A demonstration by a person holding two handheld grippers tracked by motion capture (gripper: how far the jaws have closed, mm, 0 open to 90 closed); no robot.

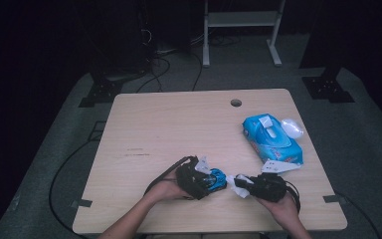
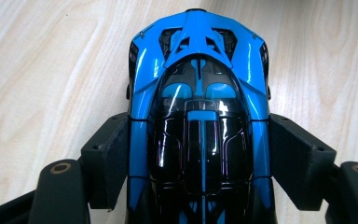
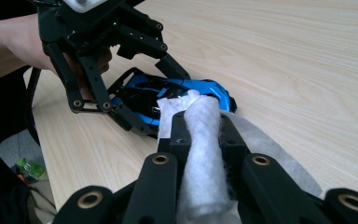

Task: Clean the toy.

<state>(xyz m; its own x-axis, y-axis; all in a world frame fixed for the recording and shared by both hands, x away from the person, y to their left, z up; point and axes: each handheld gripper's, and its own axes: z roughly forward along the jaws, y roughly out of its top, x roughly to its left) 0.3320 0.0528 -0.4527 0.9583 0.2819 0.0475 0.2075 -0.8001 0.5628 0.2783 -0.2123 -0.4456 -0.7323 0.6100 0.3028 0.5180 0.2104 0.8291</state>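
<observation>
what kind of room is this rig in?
Likely a lab or recording studio, not a home: a lone light wooden table with a cable hole on grey carpet, black curtains around it, loose cables on the floor and a white metal stand behind.

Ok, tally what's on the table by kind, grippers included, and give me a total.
Toy cars: 1, the blue and black toy car clamped in the left hand-held gripper
Wipe packs: 1, the blue wipe pack
Loose white wipes: 1, the white wipe pinched in the right hand-held gripper
Hand-held grippers: 2
Total: 5
</observation>
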